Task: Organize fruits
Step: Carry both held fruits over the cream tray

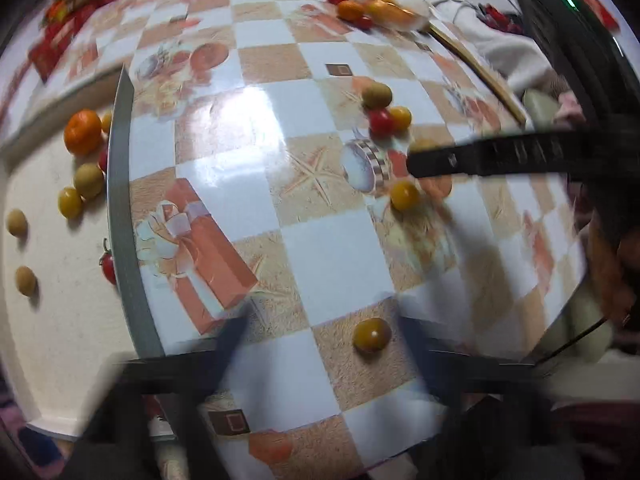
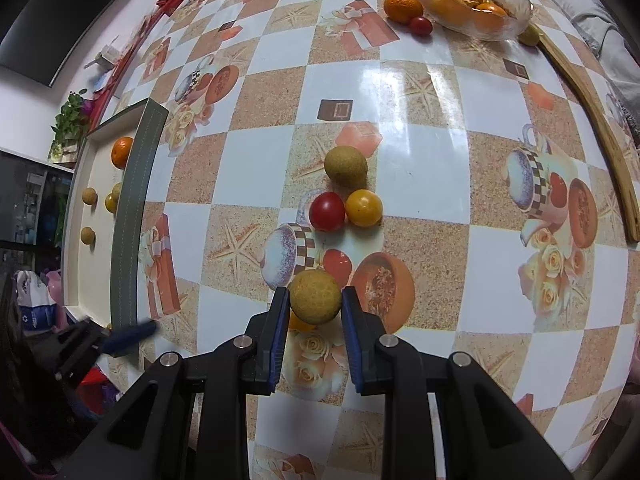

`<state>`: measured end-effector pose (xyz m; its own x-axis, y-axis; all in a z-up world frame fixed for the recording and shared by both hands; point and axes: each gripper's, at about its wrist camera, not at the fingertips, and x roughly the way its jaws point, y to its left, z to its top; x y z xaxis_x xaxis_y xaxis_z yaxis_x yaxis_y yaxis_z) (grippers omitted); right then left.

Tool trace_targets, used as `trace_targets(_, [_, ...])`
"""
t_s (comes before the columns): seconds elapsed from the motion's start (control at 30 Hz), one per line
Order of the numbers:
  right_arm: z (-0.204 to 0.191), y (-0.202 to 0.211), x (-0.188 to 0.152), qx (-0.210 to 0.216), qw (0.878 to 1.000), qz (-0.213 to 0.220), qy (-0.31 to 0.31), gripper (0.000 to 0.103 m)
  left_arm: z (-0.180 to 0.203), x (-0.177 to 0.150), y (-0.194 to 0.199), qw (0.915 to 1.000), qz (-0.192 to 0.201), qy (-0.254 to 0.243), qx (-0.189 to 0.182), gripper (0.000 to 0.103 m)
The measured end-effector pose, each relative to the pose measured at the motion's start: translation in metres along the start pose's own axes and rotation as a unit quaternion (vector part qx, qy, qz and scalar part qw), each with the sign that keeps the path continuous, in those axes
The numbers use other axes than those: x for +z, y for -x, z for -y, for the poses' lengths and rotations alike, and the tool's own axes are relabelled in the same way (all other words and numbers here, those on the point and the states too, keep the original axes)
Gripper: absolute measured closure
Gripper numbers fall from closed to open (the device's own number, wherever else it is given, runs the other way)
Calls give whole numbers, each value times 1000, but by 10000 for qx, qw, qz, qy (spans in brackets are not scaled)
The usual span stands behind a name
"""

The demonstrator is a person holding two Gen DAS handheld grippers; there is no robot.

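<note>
My right gripper (image 2: 315,300) is shut on a tan longan (image 2: 315,297), held just above the patterned table (image 2: 420,168); a yellow tomato (image 2: 298,323) peeks out beneath it. Ahead lie another longan (image 2: 345,168), a red tomato (image 2: 327,212) and a yellow tomato (image 2: 364,208). My left gripper (image 1: 324,332) is open and motion-blurred, with a yellow tomato (image 1: 372,334) between its fingers on the table. The right gripper also shows in the left wrist view (image 1: 416,164), over a yellow tomato (image 1: 405,195).
A white tray (image 1: 60,320) with a grey rim on the left holds a tangerine (image 1: 83,132), longans and small tomatoes. A glass bowl (image 2: 472,0) of orange fruit stands at the far right, with a tangerine (image 2: 402,7) and red tomatoes beside it. A wooden strip (image 2: 592,120) lines the right edge.
</note>
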<state>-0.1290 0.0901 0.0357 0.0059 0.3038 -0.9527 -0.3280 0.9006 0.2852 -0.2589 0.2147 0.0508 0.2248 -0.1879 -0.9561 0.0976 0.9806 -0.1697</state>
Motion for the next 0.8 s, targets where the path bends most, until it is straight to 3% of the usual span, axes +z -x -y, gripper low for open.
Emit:
trace_targets(0.1, [5, 1, -3, -14, 10000, -3, -83, 75, 19, -7, -3, 9987, 60, -463, 195, 13])
trace_targets(0.23, [13, -1, -7, -14, 9998, -30, -194, 75, 32, -9, -13, 9976, 18, -648, 262, 14])
trace_targets(0.33, [16, -1, -8, 2, 9997, -35, -243, 75, 39, -9, -23, 9970, -80, -696, 327, 27])
trace_targets(0.4, [17, 0, -9, 5, 9997, -34, -247, 75, 41, -8, -30, 9972, -145, -659, 318, 28])
trace_targets(0.47, [17, 0, -10, 9, 9997, -25, -252, 75, 42, -7, -35, 9966, -184, -678, 435, 47])
trace_targets(0.5, [18, 1, -10, 8, 9997, -19, -254, 75, 44, -7, -36, 9960, -142, -718, 520, 47])
trace_targets(0.57, [18, 2, -10, 12, 9997, -8, -253, 75, 46, -6, -34, 9958, -61, -775, 475, 73])
trace_targets(0.6, [18, 3, -10, 12, 9997, -5, -246, 75, 46, -4, -34, 9962, -49, -763, 420, 78])
trace_targets(0.73, [17, 4, -10, 20, 9997, -7, -231, 75, 27, 5, -31, 9998, -180, -129, -28, 79])
trace_targets(0.8, [15, 4, -9, 38, 9998, -6, -213, 75, 18, 9, -29, 9998, -184, 69, -45, 79])
